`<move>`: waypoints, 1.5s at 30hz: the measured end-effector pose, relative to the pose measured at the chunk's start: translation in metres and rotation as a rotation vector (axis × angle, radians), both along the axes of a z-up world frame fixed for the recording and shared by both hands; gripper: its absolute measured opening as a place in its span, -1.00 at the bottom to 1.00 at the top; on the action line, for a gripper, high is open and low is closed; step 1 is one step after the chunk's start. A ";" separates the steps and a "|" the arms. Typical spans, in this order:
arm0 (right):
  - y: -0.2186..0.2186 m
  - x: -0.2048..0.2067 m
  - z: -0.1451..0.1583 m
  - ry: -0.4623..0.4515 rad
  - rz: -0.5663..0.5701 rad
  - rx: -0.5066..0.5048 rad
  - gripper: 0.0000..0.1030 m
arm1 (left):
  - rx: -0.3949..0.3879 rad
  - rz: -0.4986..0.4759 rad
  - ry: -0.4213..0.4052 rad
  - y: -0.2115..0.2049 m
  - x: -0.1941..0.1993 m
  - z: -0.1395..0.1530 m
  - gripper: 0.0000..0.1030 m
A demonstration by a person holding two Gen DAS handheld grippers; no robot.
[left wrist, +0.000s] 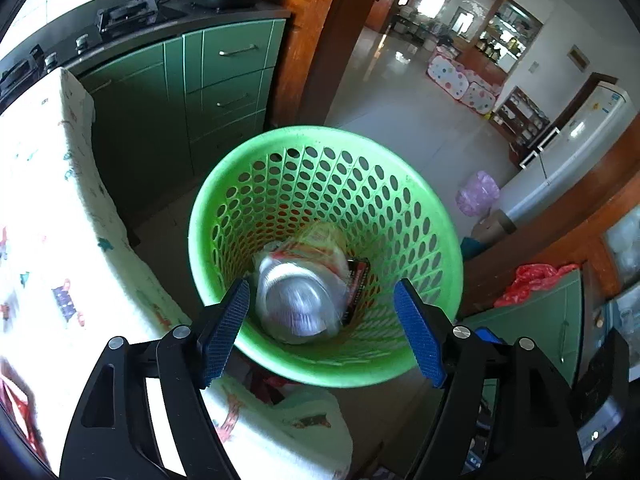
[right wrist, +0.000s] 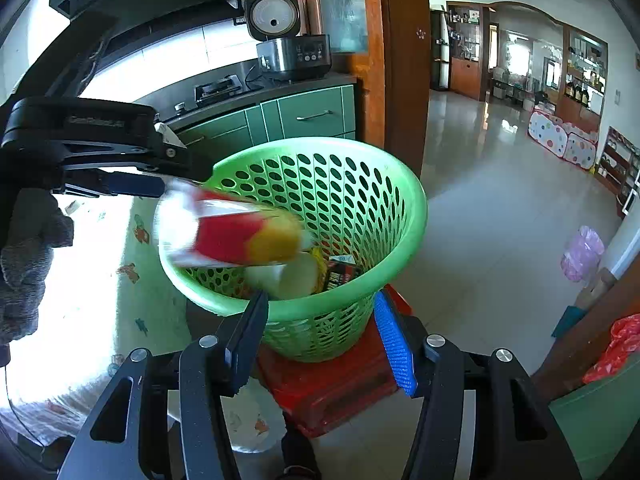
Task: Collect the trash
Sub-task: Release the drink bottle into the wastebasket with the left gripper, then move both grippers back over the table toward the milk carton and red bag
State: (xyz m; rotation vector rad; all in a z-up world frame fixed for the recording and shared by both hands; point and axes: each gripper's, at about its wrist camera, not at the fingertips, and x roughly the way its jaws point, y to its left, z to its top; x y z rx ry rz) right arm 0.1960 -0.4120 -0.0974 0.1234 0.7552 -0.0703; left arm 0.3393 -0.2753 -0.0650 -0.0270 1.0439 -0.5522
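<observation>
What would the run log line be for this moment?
left tongs: open, over green basket | snack packet: blurred, falling into basket | right tongs: open, empty | basket on red stool

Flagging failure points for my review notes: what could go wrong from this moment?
1. The blurred red-and-yellow packet is partly over the green basket's near rim; it might catch there and fall outside.
2. The basket sits on a small red stool; a bump from the left tongs above it could tip it.
</observation>
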 end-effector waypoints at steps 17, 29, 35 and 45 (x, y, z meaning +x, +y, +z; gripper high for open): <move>0.062 -0.024 0.040 -0.051 0.124 0.003 0.11 | 0.013 0.176 -0.123 0.148 -0.073 0.067 0.44; 0.148 -0.042 0.058 -0.071 0.304 0.008 0.15 | 0.089 0.352 -0.183 0.262 -0.126 0.085 0.44; 0.177 -0.048 0.059 -0.067 0.355 0.007 0.15 | 0.085 0.409 -0.172 0.301 -0.143 0.079 0.44; 0.187 -0.049 0.057 -0.047 0.367 0.008 0.15 | 0.069 0.439 -0.155 0.323 -0.158 0.069 0.44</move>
